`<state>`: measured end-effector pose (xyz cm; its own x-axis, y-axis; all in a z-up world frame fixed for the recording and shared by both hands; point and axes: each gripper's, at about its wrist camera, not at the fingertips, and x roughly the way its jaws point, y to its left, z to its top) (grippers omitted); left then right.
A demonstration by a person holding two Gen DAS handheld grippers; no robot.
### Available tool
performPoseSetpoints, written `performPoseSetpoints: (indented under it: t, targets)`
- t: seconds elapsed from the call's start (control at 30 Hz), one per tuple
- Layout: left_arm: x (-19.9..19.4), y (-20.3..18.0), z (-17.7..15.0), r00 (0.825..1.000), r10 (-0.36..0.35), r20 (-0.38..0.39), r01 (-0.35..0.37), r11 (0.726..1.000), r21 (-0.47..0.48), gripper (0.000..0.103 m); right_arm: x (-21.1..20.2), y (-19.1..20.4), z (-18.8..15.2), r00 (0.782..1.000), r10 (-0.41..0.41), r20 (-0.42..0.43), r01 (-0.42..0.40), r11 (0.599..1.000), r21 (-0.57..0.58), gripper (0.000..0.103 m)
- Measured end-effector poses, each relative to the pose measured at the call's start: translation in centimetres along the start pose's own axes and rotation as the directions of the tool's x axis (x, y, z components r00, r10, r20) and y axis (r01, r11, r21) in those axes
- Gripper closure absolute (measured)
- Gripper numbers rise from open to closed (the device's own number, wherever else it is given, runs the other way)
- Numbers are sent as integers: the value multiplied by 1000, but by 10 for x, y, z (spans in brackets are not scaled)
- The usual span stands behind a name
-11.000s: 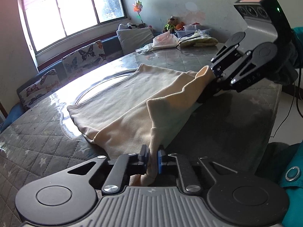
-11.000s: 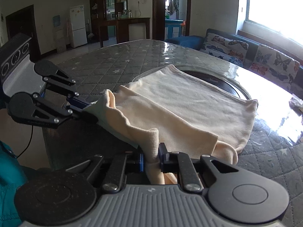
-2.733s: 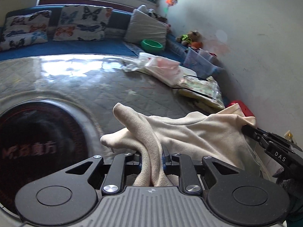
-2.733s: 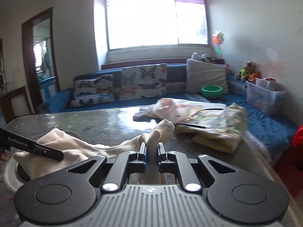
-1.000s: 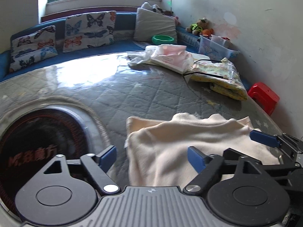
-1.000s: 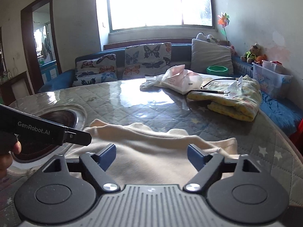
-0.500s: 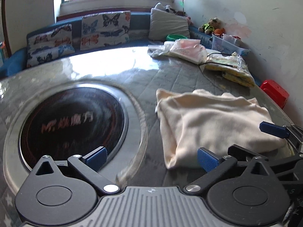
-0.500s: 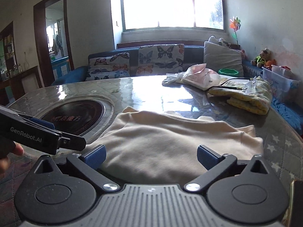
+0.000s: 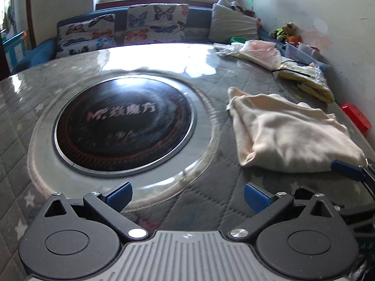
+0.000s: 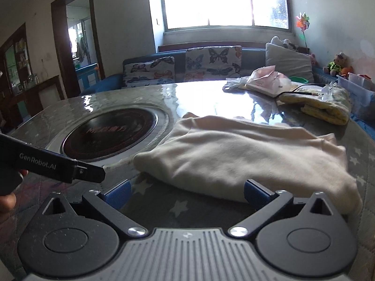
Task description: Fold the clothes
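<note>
A cream garment (image 9: 288, 133) lies folded into a thick rectangle on the quilted grey table top (image 9: 225, 210), right of the round dark hob. In the right wrist view the same garment (image 10: 243, 154) sits just beyond my right gripper (image 10: 186, 193), which is open with nothing between its blue pads. My left gripper (image 9: 187, 194) is open too and hangs over bare table, left of the garment. A blue fingertip (image 9: 346, 166) of the right gripper shows at the garment's near right corner. The left gripper's black body (image 10: 54, 164) crosses the left of the right wrist view.
A round black hob (image 9: 124, 126) in a glass ring fills the table's middle. Folded yellow cloth (image 9: 309, 82) and pink-white bags (image 9: 255, 51) lie at the far right. A sofa with butterfly cushions (image 9: 154, 23) runs behind the table. A red stool (image 9: 356, 121) stands on the right.
Both grippers have pulled back from the folded garment, and the left one has swung left toward the hob. Their jaws opened a little wider early on. The garment has not moved.
</note>
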<state>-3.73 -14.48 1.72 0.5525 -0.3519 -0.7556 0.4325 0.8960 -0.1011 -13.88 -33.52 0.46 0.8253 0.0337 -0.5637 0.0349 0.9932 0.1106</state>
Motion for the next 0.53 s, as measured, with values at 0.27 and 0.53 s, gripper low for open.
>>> performPoseSetpoints:
  t: [0.27, 0.53]
  targets:
    - [0, 5, -9, 1000, 10, -19, -10, 1000, -18, 0, 1, 7, -12, 999, -4, -37, 3, 1000, -19, 0]
    - [2, 5, -12, 999, 29, -32, -29, 999, -28, 0, 4, 6, -17, 998, -11, -60, 10, 1000, -16, 0]
